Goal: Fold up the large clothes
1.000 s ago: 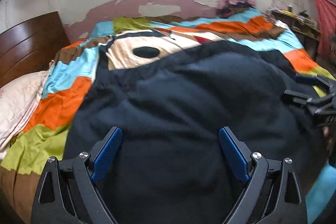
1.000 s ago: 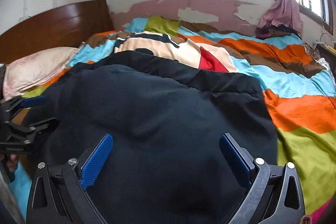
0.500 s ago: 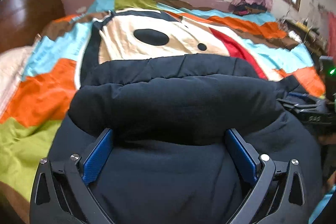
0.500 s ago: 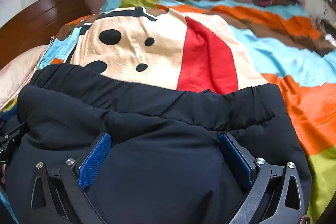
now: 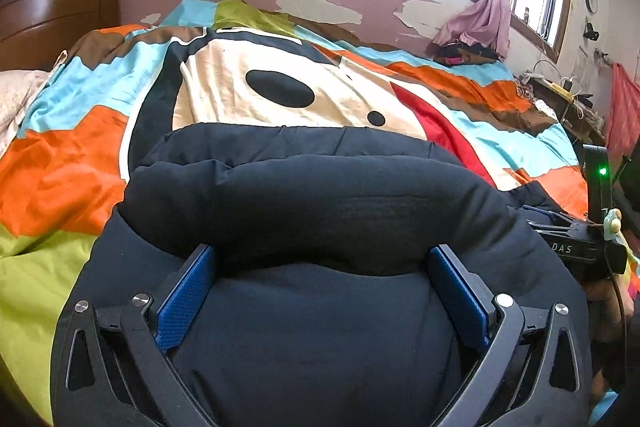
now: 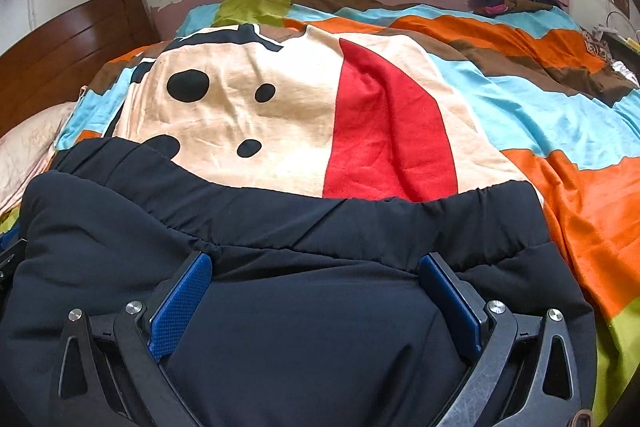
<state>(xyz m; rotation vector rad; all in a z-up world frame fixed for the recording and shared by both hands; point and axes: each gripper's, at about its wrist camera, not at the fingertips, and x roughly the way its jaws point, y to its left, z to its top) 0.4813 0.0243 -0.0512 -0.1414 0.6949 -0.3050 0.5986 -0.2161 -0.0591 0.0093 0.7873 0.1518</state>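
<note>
Left gripper [image 5: 320, 269] and right gripper [image 6: 316, 277] both spread wide over dark padded jacket [image 5: 312, 203], seemingly unpinched, on patchwork quilt [image 6: 540, 99].

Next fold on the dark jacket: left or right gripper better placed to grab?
Probably left. Left gripper, whose jaws have just been opening, straddles the puffy folded edge of the jacket, unpinched. Right gripper, also open, sits over flatter fabric short of the hem.

"DAS" on the right tongs' [image 5: 576, 247] body
</note>
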